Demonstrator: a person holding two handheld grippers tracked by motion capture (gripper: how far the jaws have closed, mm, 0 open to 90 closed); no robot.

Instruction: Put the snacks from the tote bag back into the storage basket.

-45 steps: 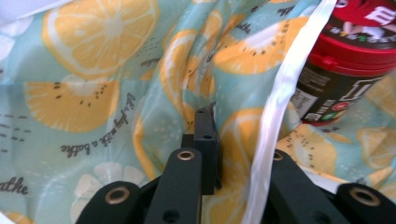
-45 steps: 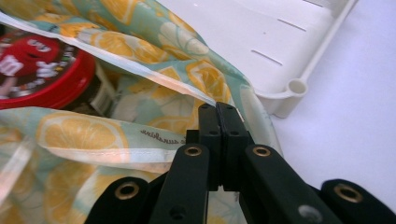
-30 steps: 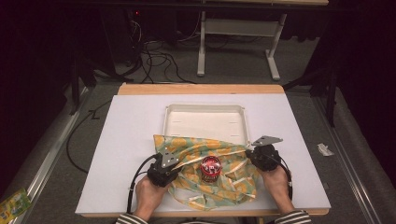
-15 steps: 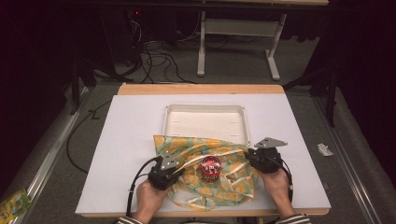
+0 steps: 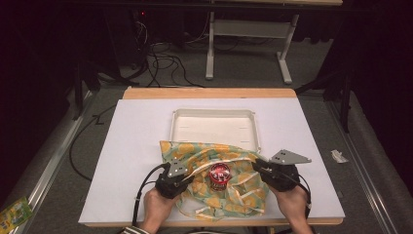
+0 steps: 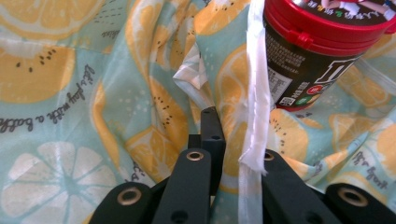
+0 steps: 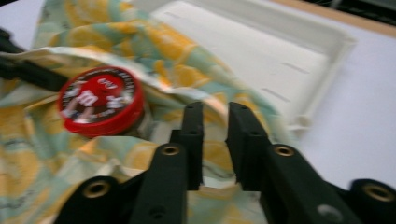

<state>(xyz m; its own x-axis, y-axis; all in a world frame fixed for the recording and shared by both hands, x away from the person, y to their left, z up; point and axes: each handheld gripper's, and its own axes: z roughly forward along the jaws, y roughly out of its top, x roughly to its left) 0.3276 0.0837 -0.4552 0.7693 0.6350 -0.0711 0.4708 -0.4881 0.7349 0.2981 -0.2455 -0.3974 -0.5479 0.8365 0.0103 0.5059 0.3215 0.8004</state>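
The red-lidded candy jar [image 5: 219, 176] stands upright in the middle of the lemon-print cloth [image 5: 214, 161], and I'm gathering that cloth up around it. Left of the jar, my left gripper [image 6: 212, 122] has its jaws clenched on a fold of the cloth beside its white hem. Right of the jar, my right gripper [image 7: 215, 122] has just been narrowing its jaws; a slim gap shows between them, the cloth's edge lies under them, and I can't tell whether they pinch it. The wrap looks barely begun to me: the lid is bare, the corners loose. Beyond the jar sits the white tray [image 5: 253, 127], its near rim under the cloth, on the desk [image 5: 131, 146].
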